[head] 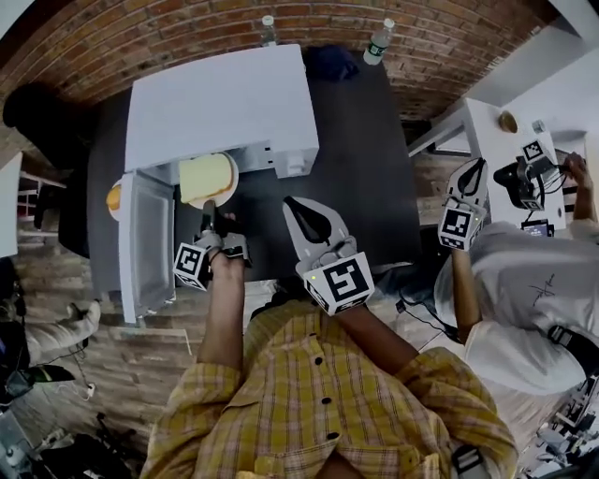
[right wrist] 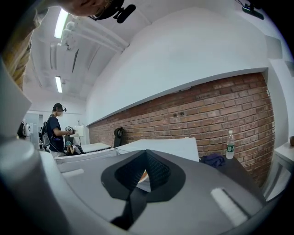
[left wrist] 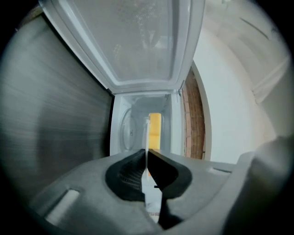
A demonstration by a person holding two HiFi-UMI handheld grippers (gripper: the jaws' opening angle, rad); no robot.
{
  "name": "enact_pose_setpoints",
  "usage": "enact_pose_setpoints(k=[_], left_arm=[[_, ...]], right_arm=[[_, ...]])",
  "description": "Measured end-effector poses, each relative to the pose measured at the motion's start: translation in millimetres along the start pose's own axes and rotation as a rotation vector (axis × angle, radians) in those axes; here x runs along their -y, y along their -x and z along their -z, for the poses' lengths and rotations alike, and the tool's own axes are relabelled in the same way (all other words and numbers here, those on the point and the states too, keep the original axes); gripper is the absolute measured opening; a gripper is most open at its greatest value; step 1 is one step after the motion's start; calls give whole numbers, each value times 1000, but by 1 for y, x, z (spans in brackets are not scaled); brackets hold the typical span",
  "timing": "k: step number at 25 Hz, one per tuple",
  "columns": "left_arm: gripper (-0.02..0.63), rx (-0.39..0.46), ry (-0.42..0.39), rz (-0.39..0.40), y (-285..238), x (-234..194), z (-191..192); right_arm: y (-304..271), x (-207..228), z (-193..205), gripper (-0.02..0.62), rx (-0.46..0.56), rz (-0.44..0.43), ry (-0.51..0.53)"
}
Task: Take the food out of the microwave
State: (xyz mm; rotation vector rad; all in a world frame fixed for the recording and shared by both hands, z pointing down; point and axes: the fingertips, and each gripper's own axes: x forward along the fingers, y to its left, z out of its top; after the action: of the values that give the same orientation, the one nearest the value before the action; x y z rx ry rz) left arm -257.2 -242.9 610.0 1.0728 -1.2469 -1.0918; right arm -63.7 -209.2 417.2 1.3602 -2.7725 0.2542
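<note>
A white microwave stands on a dark table with its door swung open toward me. A block of yellow food lies on a white plate that sticks out of the microwave's opening. My left gripper is shut on the plate's near rim. In the left gripper view the plate shows edge-on, pinched by the left gripper, with the food beyond. My right gripper hovers shut and empty over the table, right of the plate. The right gripper points across the microwave's top.
Two water bottles and a blue cloth sit at the table's far end by the brick wall. An orange object lies left of the door. Another person in white holds grippers at the right.
</note>
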Motion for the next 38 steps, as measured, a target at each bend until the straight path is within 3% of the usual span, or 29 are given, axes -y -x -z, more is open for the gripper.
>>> enact_pose_setpoints(k=[6,10,19,30,38], left_arm=[[14,16,-8,31,30,32,14],[14,46,41,33,52,48,23],[12,47,56,118,83,106,60],[12,59,55,169,110,144,73],[12,65,53,161,131,153,78]], right_arm=[[5,-6,-4,3,7,-31,8],[12,-9,-8,3,20,-47,16],[29,-10,-16,3,42,-66,25],[36,-20,-23,3,59,-100,25],[41,-27,-26,3,66,-114,29]])
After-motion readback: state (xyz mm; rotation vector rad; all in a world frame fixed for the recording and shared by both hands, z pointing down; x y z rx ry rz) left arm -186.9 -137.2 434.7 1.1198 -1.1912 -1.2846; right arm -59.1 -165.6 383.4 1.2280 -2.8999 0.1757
